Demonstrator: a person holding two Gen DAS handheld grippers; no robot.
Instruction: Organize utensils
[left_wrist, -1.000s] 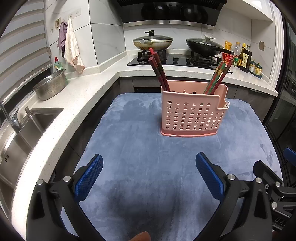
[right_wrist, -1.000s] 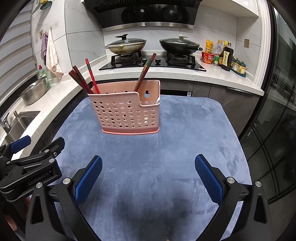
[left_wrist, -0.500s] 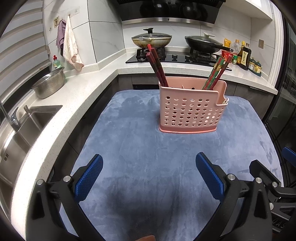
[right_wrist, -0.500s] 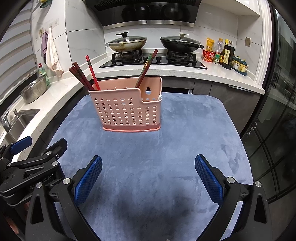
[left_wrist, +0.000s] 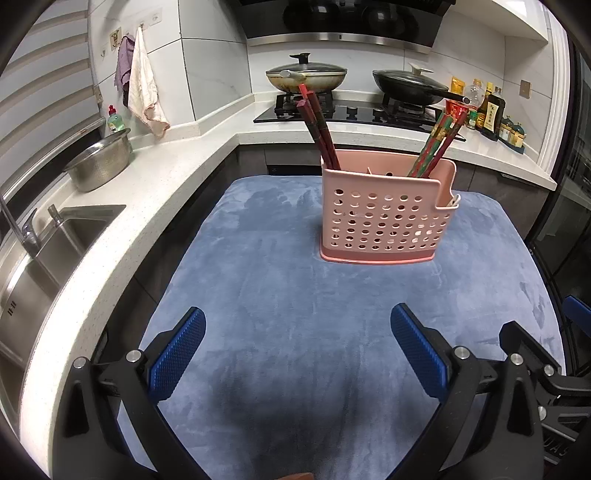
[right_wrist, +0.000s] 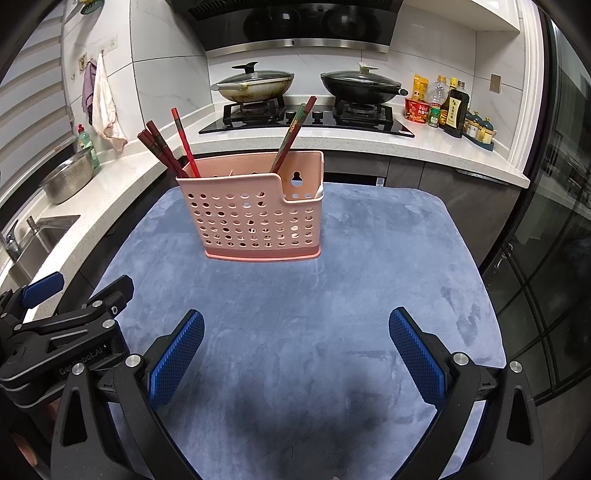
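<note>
— Where is the pink basket (left_wrist: 388, 210)?
— Standing upright on the blue cloth (left_wrist: 295, 295) covering the tabletop, dark red chopsticks (left_wrist: 319, 125) leaning at its left end, patterned chopsticks (left_wrist: 437, 142) toward the right.
— And the tongs?
— The left tongs (left_wrist: 297, 354) and the right tongs (right_wrist: 295, 354) both gape wide, empty, above the cloth, well short of the basket.

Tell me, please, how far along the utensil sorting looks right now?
Looks finished or nearly so: the chopsticks stand in the pink holder in two bunches, and none lie on the blue mat. Nothing is in hand: the left gripper and right gripper are open and empty. No loose utensils show.
</note>
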